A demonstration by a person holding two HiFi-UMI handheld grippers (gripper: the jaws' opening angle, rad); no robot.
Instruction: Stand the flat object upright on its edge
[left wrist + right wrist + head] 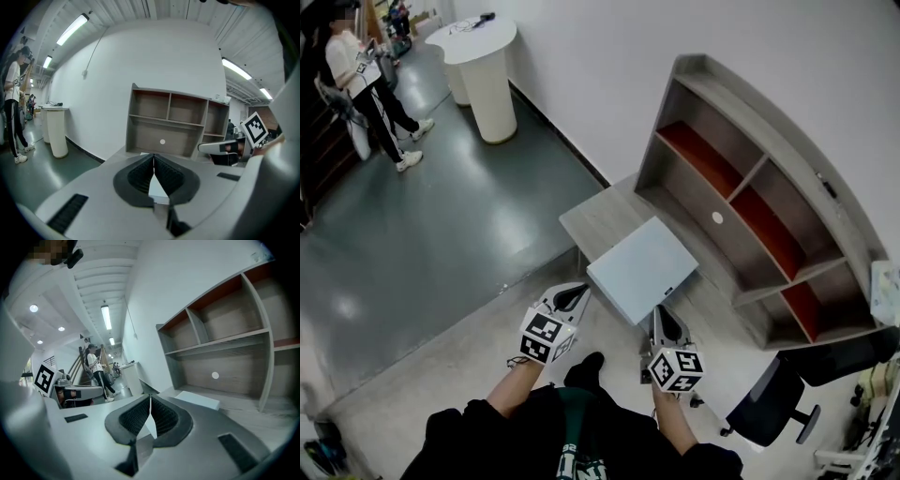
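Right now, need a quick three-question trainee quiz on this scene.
1. True or false: the flat white box already stands on its edge.
2. Pick one: the fingers of the left gripper and right gripper are A) both shut, B) both open, C) one shut, one open.
3. Fill in: the box lies on the desk, in front of the ____.
Key: 1 false; 2 A; 3 shelf unit.

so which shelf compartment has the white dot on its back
The wide bottom compartment: the dot sits in the middle of its back wall. The smaller ones above it and to its right show no dot.
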